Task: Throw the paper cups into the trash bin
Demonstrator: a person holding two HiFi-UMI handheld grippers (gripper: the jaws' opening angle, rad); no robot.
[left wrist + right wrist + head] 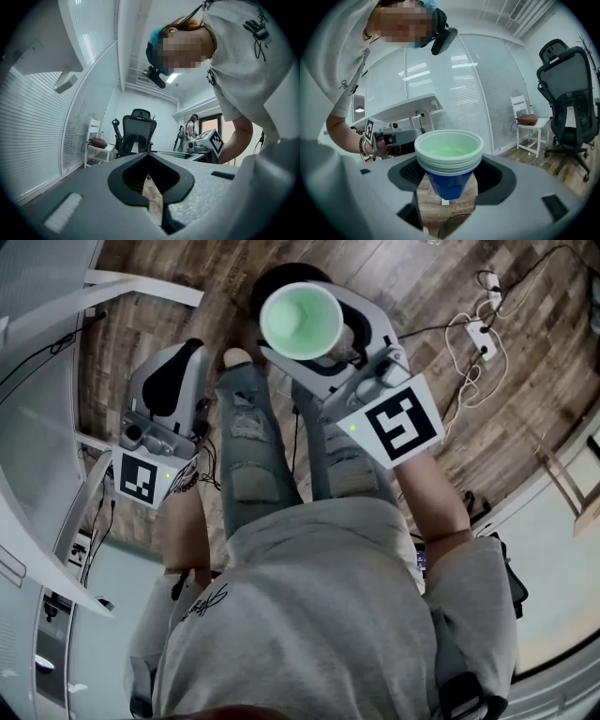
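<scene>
Right gripper view showed the right tongs (447,197) clamped on stacked paper cups (449,152); the left tongs (151,185) were closed, empty. The stack required level carriage to the bin.

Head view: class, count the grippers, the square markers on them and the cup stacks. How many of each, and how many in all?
Grippers: 2, the left gripper and the right gripper
Markers: 2, one on the left and one on the right
Cup stack: 1, held in the right gripper
Total: 5
</scene>
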